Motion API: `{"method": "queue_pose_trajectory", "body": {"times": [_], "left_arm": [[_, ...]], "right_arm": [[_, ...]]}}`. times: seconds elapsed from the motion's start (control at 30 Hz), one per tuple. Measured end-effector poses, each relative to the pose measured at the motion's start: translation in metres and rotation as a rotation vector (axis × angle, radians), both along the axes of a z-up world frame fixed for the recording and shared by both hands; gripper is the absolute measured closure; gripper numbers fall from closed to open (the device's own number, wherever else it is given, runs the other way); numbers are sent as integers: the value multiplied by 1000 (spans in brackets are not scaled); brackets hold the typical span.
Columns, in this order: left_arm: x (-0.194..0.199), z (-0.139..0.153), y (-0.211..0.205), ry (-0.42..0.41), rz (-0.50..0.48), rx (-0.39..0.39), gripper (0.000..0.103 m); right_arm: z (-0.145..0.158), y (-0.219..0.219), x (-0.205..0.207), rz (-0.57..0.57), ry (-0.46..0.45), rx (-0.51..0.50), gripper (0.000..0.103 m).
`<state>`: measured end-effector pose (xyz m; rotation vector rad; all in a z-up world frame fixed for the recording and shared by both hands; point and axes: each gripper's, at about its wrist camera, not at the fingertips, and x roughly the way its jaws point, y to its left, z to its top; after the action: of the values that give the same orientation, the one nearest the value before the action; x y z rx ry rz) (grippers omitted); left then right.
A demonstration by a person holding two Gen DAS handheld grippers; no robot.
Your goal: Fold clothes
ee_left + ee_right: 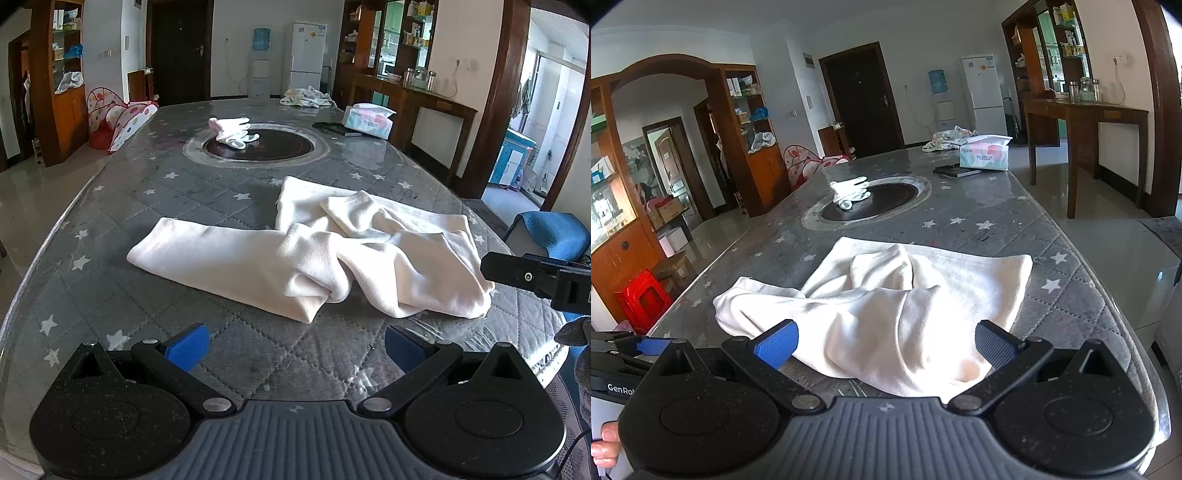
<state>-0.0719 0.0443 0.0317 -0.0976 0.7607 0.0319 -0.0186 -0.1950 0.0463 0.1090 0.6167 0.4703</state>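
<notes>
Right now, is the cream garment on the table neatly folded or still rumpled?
Still rumpled: the cream garment lies bunched with overlapping layers, one long section stretched out flat, on the table.

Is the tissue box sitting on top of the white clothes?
No, the tissue box stands far down the table, well apart from the cream garment lying near the grippers.

White gloves [232, 132] on round hob [258, 147]; tissue box [367, 120] beyond.

Cream garment [325, 258], soft and rumpled, lying partly folded on the tabletop [147, 192], one long section stretched leftward.
</notes>
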Motion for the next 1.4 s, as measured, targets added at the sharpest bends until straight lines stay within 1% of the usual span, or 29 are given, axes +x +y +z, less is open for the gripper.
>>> {"method": "queue_pose_trajectory", "body": {"times": [1.4], "left_arm": [[18, -20, 0, 86, -2, 15, 0]], "right_arm": [[-14, 12, 12, 27, 58, -25, 0]]}}
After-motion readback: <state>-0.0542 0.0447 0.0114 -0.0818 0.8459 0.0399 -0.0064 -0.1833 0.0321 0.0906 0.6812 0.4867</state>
